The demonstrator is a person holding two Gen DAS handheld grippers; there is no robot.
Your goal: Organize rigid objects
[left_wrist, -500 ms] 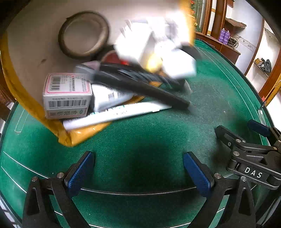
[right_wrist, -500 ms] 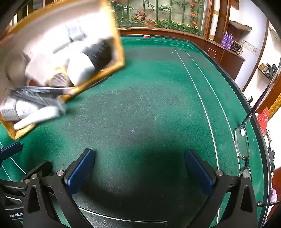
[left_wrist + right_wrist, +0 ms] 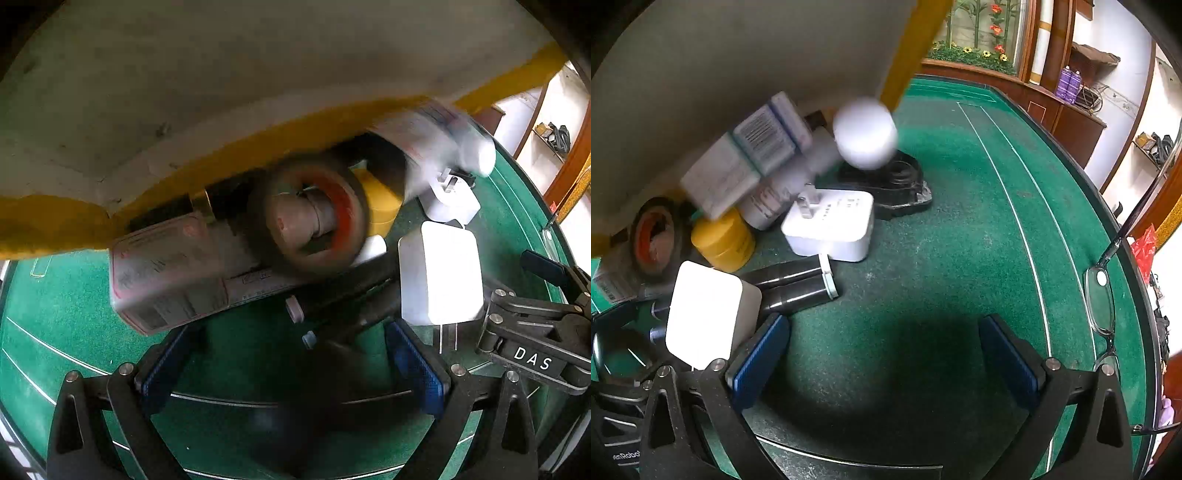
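Note:
A yellow-rimmed tray [image 3: 221, 74] hangs tilted above the green table, and several items tumble out of it, blurred. In the left wrist view a tape roll [image 3: 314, 221], a pink-printed box [image 3: 166, 273], black tubes [image 3: 351, 295] and a white charger [image 3: 443, 273] lie just ahead of my left gripper [image 3: 291, 365], which is open and empty. In the right wrist view a white plug adapter [image 3: 831, 225], a yellow jar [image 3: 724, 236] and the black tubes [image 3: 794, 284] rest on the felt. A round white item [image 3: 866, 134] and small boxes [image 3: 764, 140] are in mid-fall. My right gripper [image 3: 884, 354] is open, holding nothing.
A pair of glasses [image 3: 1100, 306] lies near the table's right edge. A flat black object [image 3: 886, 181] sits behind the adapter. Green felt [image 3: 960, 240] with white lines stretches to the right. Wooden cabinets stand beyond the table.
The tray has tipped over toward the grippers, and its contents have spilled onto the felt right in front of both sets of fingers. Both grippers stay wide open.

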